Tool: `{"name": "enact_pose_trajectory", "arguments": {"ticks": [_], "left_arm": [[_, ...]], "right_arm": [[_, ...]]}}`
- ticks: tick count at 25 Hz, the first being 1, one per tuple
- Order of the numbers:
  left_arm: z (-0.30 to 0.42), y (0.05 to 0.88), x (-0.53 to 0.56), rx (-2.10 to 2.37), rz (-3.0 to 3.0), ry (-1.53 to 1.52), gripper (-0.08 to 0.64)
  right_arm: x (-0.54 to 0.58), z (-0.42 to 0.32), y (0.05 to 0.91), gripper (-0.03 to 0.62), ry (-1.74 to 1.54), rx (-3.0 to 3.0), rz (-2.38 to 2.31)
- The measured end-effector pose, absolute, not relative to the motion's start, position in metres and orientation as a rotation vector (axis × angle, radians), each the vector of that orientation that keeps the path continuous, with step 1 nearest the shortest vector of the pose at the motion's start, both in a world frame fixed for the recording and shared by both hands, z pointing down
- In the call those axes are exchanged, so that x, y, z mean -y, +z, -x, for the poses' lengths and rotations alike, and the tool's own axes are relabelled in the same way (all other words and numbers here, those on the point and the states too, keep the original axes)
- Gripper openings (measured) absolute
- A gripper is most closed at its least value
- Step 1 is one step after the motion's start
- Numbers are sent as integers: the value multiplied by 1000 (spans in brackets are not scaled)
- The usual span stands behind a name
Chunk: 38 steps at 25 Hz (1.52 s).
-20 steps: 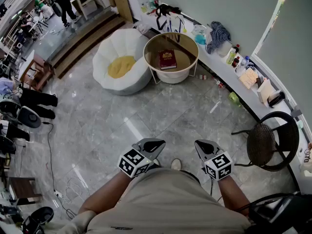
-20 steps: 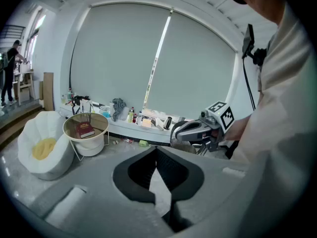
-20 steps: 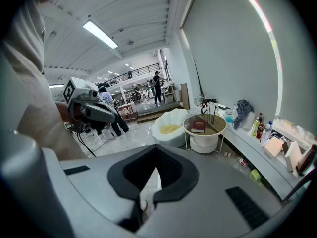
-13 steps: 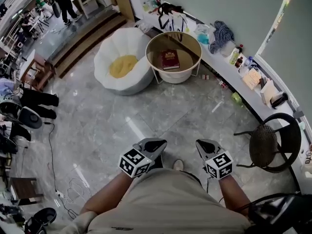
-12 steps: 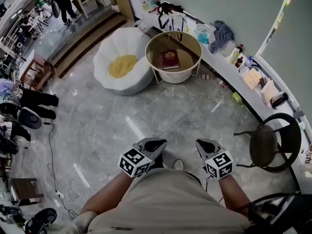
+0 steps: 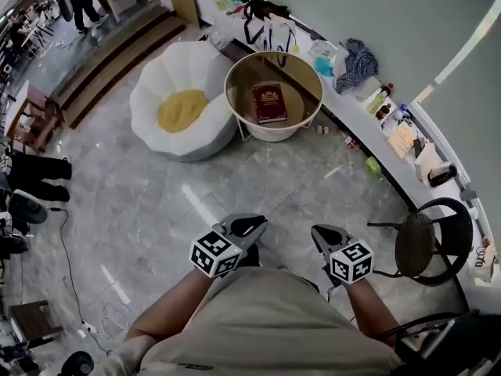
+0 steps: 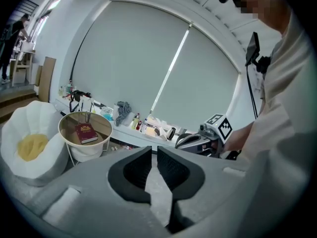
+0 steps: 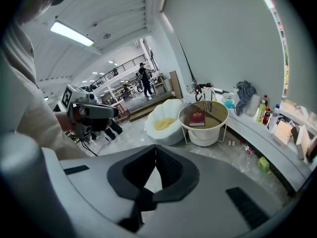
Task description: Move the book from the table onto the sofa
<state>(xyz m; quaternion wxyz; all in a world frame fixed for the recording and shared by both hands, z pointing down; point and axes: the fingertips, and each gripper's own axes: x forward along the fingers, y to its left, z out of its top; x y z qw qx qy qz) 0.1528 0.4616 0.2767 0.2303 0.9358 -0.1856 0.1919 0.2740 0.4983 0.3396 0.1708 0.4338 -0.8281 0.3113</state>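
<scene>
I see the dark red book (image 6: 269, 103) lying flat, cover up (gold print on it), mid-top of the round brown table (image 6: 296, 75), just beside the white petal-shaped sofa (image 6: 153, 92), yellow-seated.

No text, number, brand or sign is legible. The dark red hardcover book (image 6: 269, 103) on the round gold-rimmed table (image 6: 296, 77) bears a gold cover imprint, too small to read. The white cubes (image 6: 214, 254) on the left gripper (image 6: 254, 224) and right gripper (image 6: 317, 233) bear black square patterns, no characters. Labels on the small plastic bottles (image 6: 374, 99) are unreadable.
</scene>
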Motion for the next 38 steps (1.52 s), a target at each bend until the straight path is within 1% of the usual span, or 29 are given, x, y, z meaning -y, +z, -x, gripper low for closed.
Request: {"name": "enact_pose_trajectory", "arguments": {"ticks": [3, 5, 8, 14, 20, 26, 31, 38], "left_arm": [[-129, 277, -409, 462, -2544, 499, 54], [-114, 280, -376, 432, -2537, 508, 86], [-94, 292, -333, 417, -2522, 523, 107], [-74, 315, -254, 495, -2429, 455, 121], [-81, 348, -169, 547, -2358, 442, 130], [-108, 402, -80, 597, -2207, 480, 149], [-140, 466, -8, 615, -2071, 528, 164], [-167, 550, 72, 665, -1934, 580, 179]], "right_arm": [[-442, -251, 331, 20, 861, 2340, -1243], [-405, -236, 329, 69, 851, 2328, -1254], [-363, -215, 333, 102, 853, 2302, -1250], [-293, -199, 349, 110, 861, 2264, -1184], [-193, -209, 384, 124, 900, 2264, -1156], [-88, -247, 449, 141, 984, 2199, -1116], [-1, -283, 513, 151, 1119, 2151, -1094], [85, -311, 600, 188, 1235, 2108, -1043]]}}
